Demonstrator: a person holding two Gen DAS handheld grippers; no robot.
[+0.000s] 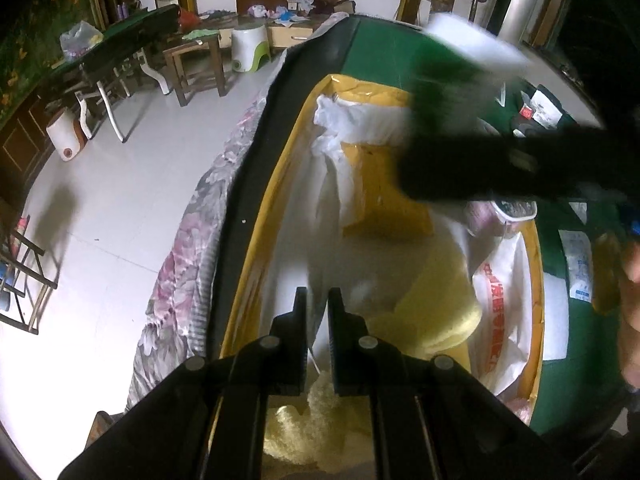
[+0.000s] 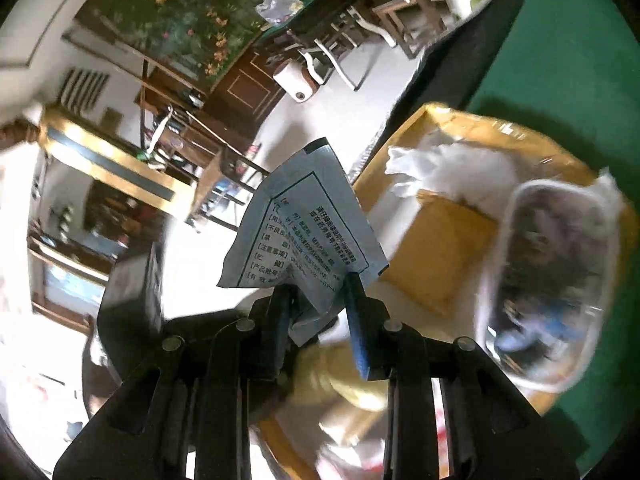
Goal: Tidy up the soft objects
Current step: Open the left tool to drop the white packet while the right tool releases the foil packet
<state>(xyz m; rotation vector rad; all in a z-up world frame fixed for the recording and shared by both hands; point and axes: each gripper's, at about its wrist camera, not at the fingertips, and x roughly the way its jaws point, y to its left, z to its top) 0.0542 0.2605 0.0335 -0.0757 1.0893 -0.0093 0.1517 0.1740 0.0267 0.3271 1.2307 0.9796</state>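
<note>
Left gripper with jaws nearly together on nothing, low over a yellow cardboard box on the green table, fluffy yellow cloth and white plastic bag inside, right gripper clamped on a crumpled printed sachet, held above the box's near left edge.

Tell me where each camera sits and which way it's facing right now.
Left wrist: on the left gripper, looking steeply down into the yellow box on the green table; its fingers, the blurred right gripper and a hand show.
Right wrist: on the right gripper, angled down past the box's end toward the floor; its fingers pinch a printed sachet.
Shared: box, white bag, table.
</note>
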